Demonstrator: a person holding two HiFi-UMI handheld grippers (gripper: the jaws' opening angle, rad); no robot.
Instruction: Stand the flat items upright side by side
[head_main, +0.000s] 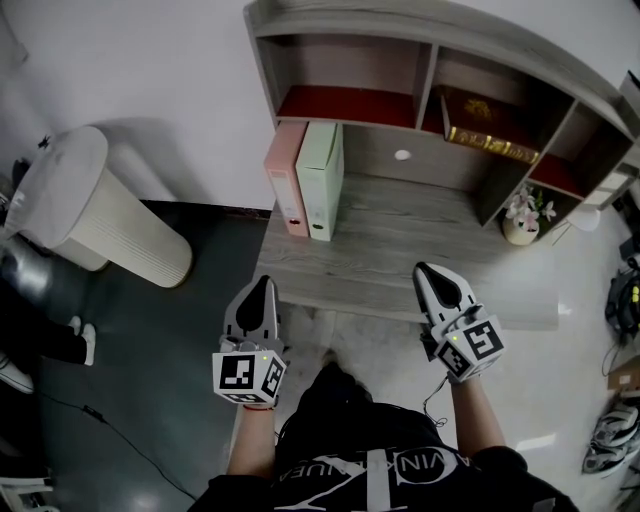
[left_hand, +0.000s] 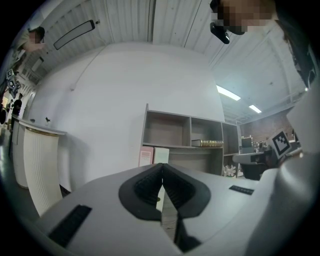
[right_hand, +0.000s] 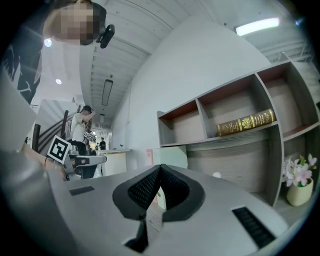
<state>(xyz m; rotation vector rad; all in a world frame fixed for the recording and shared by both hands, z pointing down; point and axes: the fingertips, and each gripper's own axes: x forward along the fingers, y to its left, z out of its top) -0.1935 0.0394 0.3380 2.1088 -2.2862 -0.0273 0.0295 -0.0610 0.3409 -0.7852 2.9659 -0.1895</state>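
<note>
The left tool (head_main: 263, 283) and right tool (head_main: 425, 270) are clenched, empty. Nearer the left, the pink binder (head_main: 287, 180) and green binder (head_main: 322, 180) stand upright, apparently touching.

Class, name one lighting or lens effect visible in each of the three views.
Head view: the grey wooden shelf unit bows from wide-angle distortion. Left gripper view: black vignette rings the frame. Right gripper view: the ceiling strip light glares white.

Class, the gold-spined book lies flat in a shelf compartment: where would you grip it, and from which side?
Pinch the book across its thickness at the gold spine, coming level from the open front. It lies flat, spine outward; the shelf dividers and back likely block other sides.
</note>
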